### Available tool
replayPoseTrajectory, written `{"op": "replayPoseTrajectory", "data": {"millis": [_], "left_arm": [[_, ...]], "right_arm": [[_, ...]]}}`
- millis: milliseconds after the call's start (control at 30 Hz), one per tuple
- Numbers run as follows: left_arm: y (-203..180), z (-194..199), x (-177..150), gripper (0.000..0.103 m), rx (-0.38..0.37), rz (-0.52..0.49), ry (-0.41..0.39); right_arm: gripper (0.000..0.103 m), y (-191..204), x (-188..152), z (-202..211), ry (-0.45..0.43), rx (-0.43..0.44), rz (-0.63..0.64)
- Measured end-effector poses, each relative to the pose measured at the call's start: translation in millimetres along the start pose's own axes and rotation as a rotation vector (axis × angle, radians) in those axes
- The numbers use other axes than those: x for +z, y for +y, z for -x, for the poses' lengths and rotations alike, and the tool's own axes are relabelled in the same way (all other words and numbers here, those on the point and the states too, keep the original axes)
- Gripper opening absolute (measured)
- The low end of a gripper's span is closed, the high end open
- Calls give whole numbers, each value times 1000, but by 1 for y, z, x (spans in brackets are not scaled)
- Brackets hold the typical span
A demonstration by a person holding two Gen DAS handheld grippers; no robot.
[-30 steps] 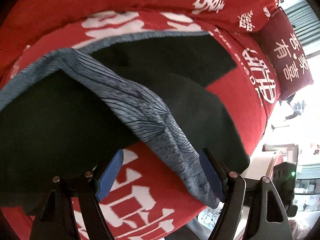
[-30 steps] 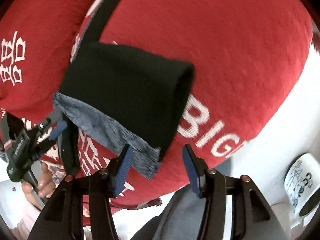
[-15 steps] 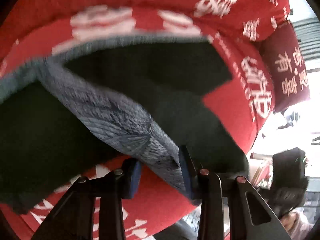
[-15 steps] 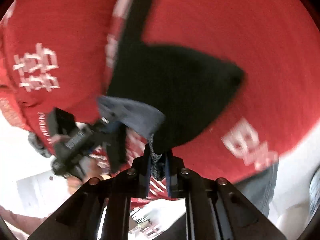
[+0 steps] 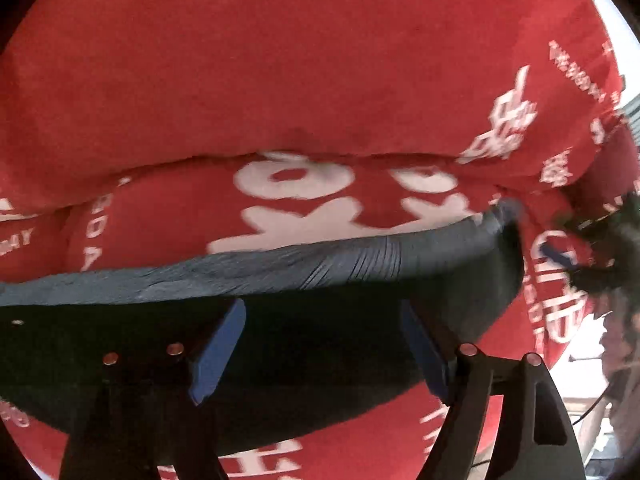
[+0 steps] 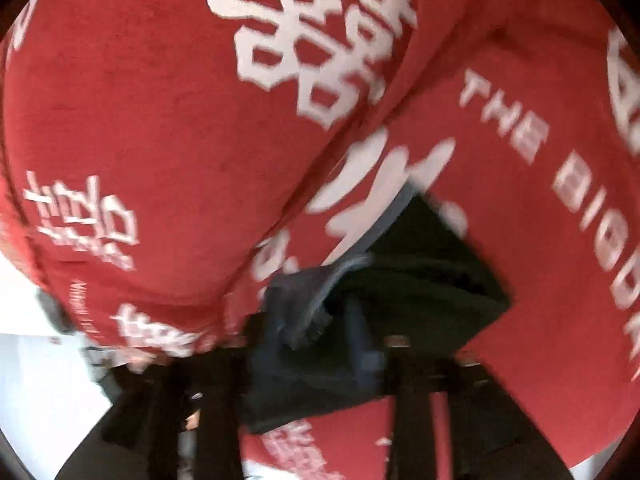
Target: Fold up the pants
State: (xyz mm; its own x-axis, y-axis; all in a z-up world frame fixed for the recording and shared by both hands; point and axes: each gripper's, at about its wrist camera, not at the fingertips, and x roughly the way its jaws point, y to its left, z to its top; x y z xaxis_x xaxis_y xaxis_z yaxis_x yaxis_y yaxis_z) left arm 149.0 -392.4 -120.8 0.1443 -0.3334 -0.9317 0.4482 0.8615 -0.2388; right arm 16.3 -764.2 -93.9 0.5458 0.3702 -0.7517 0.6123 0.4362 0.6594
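**Dark pants folded on the red cover, both grippers opening**

The pants, dark with a grey-blue patterned band along the far edge, lay folded across a red cover printed with white characters. In the right wrist view the pants showed as a blurred dark wedge with a crumpled grey-blue corner. The left gripper hung above the dark cloth, its blue pads wide apart, jaws opening, pressing on nothing. The right gripper was blurred; its jaws were opening with the crumpled corner between them, and whether the pads touched it I could not tell.
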Motion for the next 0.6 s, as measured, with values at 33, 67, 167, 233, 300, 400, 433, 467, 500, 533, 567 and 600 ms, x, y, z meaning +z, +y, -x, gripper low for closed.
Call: {"op": "replayPoseTrajectory", "data": {"millis": [33, 67, 167, 233, 300, 400, 433, 467, 500, 533, 567, 600], "left_arm": [[8, -3, -3, 80, 33, 3, 12], [13, -6, -6, 80, 57, 5, 24], [38, -20, -23, 80, 145, 39, 73], [52, -30, -35, 80, 190, 77, 109], [63, -39, -48, 80, 209, 116, 136], [73, -49, -59, 80, 221, 148, 167], [72, -51, -61, 80, 222, 144, 170], [71, -52, -62, 80, 219, 134, 171], [69, -53, -63, 80, 218, 124, 169], [67, -54, -64, 80, 220, 112, 169], [66, -58, -67, 80, 226, 98, 176], [66, -62, -70, 81, 230, 91, 192]], "right_arm": [[66, 3, 2, 7, -34, -28, 35], [66, 5, 2, 14, -62, -48, 64], [66, -14, -12, 21, -70, -106, 65], [64, -34, -26, 15, -31, -132, 21], [61, -58, -38, 4, 15, -158, -33], [49, -85, -49, -14, 35, -155, -104], [32, -89, -47, -20, 32, -152, -110], [8, -90, -44, -25, 30, -144, -110], [7, -89, -41, -27, 31, -137, -102], [6, -84, -39, -27, 23, -138, -91], [6, -80, -39, -24, 9, -138, -70], [6, -81, -41, -23, 11, -148, -65]]}}
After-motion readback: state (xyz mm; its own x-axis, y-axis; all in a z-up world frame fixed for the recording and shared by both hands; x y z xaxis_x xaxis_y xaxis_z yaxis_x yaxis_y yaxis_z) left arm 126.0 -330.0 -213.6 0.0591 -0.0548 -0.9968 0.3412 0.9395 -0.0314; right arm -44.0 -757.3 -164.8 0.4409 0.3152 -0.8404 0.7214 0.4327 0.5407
